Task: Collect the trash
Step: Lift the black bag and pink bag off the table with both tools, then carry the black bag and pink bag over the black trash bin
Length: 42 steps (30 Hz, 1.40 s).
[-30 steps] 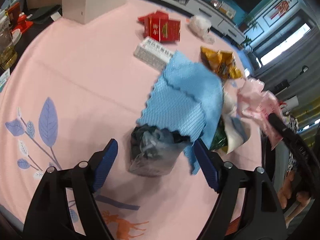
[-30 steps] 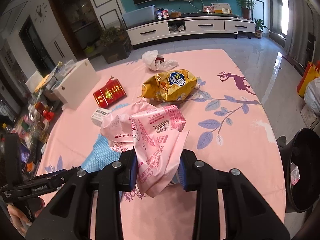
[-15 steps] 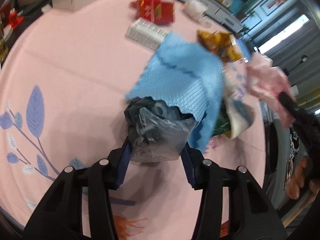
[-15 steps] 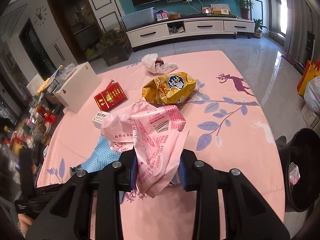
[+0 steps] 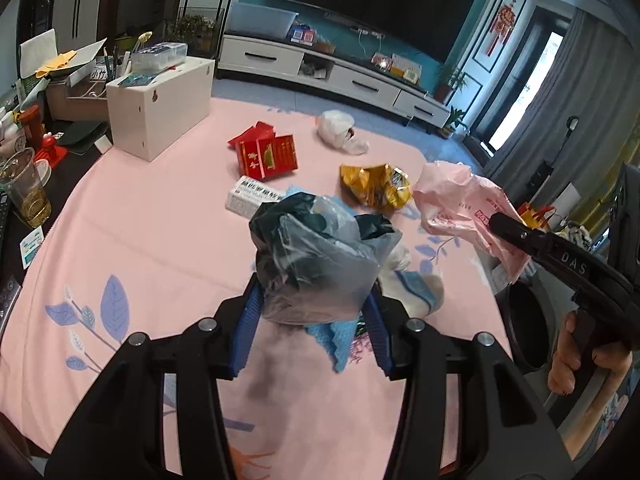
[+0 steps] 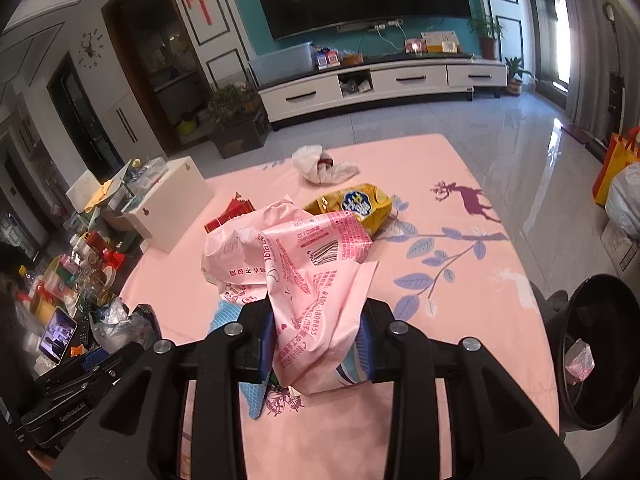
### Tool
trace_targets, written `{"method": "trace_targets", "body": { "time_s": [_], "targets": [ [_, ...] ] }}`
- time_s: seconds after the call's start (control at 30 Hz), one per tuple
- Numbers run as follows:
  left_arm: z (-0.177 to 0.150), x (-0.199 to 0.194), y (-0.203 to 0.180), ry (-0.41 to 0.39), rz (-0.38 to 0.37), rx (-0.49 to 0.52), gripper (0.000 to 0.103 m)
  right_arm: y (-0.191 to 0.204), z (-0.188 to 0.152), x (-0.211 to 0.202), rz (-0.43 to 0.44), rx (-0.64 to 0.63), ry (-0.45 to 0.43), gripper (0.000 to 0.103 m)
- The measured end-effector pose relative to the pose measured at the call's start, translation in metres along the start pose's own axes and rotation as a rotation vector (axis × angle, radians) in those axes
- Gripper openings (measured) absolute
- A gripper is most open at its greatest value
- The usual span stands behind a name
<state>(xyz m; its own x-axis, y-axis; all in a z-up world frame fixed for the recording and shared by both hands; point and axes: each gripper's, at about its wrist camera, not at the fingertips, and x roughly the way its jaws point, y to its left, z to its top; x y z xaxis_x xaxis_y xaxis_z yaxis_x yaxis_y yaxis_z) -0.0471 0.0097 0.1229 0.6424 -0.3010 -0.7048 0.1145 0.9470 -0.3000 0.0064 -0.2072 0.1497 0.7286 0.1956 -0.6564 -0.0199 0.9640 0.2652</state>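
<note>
**2 bags in hand, both soft and light**

We have the left gripper clamped on a crumpled dark plastic bag, its blue pads pressed into the lower sides of the bundle. The bag is lifted clear of the pink table, with the blue cloth hanging or lying just under it; we cannot tell if a corner of the cloth is caught in the grip. The jaws have just been closing on the bag.

Our right gripper is clamped on a pink plastic bag, gripped low on its folds, above the table edge near the black bin.

We judge both bags as very light, limp and slick. Thin film like this gives no firm edge, so we take hold where the folds bunch thickest, as both grippers do now, not at a loose flap that could slide out. The dark bag puffs out above the pads, so a quick swing could let it slip or shed whatever is inside.

Left on the table are 4 pieces: a yellow snack bag, a white plastic bag, a red carton and a white box. We expect the 2 cartons to be stiffer and best pinched across their narrow sides.
</note>
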Motion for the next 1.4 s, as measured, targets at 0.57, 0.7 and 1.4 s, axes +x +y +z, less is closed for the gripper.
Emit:
{"method": "trace_targets", "body": {
  "time_s": [0.57, 0.7, 1.4],
  "targets": [
    [0.008, -0.008, -0.031, -0.114, -0.077, 0.038, 0.049, 0.017, 0.009, -0.046, 0.007, -0.057, -0.129, 0.034],
    [0.007, -0.003, -0.04, -0.107, -0.074, 0.051, 0.049, 0.009, 0.011, -0.06, -0.014, -0.055, -0.165, 0.034],
    [-0.013, 0.059, -0.228, -0.054, -0.229, 0.315, 0.049, -0.139, 0.004, -0.134, -0.328, 0.201, -0.293, 0.034]
  ]
}}
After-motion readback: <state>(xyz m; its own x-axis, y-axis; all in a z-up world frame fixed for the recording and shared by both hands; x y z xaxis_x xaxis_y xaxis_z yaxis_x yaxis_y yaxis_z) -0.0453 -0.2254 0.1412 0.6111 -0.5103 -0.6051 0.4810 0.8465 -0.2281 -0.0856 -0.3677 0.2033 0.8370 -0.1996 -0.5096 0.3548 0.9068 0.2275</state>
